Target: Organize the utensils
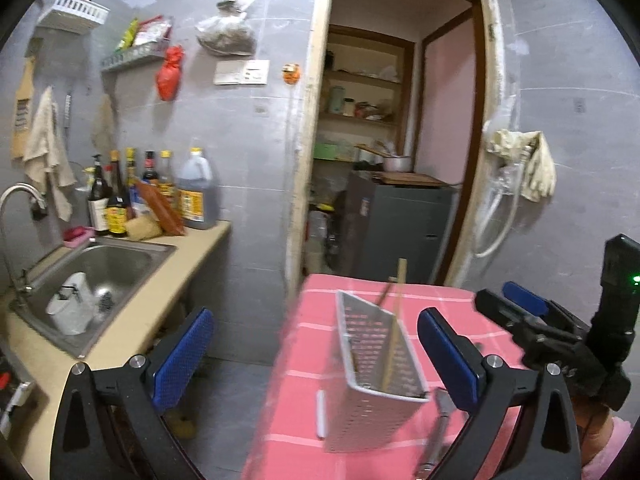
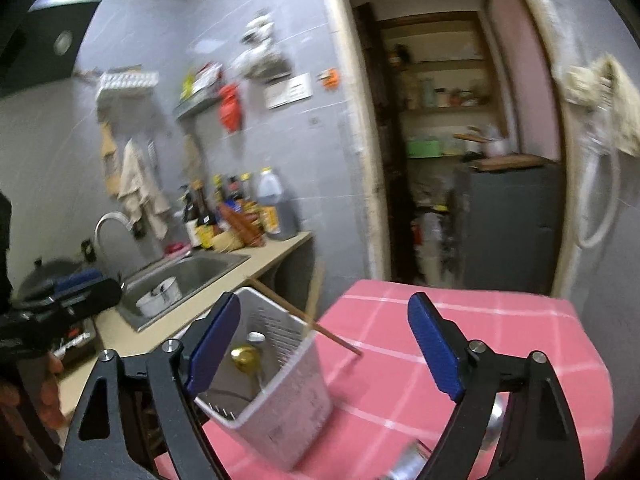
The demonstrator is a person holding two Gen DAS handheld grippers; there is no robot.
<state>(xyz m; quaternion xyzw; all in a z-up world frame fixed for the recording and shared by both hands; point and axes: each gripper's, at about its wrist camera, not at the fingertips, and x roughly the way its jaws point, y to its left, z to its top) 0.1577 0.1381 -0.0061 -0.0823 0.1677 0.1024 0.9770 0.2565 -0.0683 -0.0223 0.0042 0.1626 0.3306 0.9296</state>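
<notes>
Left gripper (image 1: 316, 360): jaws standing wide, holding nothing.
Right gripper (image 2: 324, 352): jaws gaping, empty.
Utensil holder (image 1: 372, 384): sitting on pink tabletop (image 1: 304, 344).

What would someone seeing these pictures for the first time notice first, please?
The eye lands on the pink checked tablecloth low in the frame, where a perforated white utensil holder stands with a gold spoon inside and a wooden stick leaning out. The blue-padded left hand-held gripper and right hand-held gripper frame it, both open and empty. To the left, a steel sink is backed by sauce bottles.
</notes>
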